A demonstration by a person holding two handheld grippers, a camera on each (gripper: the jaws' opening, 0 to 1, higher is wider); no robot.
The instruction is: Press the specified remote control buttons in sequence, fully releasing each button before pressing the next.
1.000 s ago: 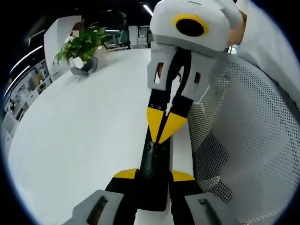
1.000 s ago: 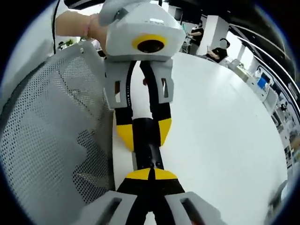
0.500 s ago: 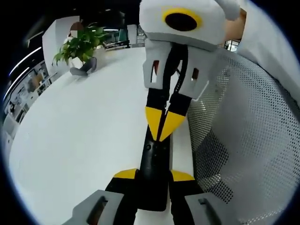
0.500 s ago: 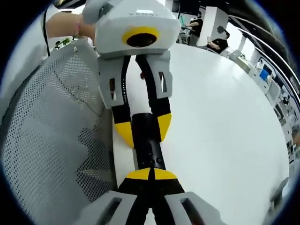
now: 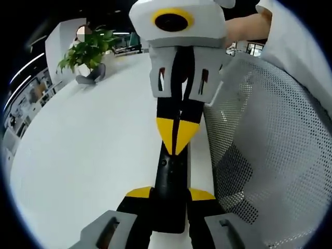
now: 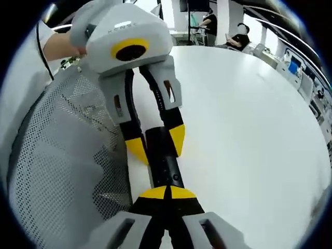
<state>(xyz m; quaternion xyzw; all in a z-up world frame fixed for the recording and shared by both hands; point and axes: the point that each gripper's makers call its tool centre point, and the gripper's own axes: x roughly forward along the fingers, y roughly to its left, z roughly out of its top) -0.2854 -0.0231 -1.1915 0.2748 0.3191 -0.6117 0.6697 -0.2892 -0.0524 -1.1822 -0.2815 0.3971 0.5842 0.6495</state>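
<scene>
While the remote control (image 5: 170, 189) is clamped low in the frame by the left gripper (image 5: 170, 193), the right gripper (image 5: 177, 141), jaws together, has been tilted upright. Its tips are kept on the buttons. A press is judged underway over the desk (image 5: 88, 155).

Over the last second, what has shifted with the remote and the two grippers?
In the left gripper view the right gripper, jaws closed, has swung from slanted to nearly in line with the remote, its tips still over the remote's far end. Whether it is pressing a button cannot be told. The left gripper still clamps the remote; in the right gripper view it now appears tilted. The white table and potted plant are unchanged.
</scene>
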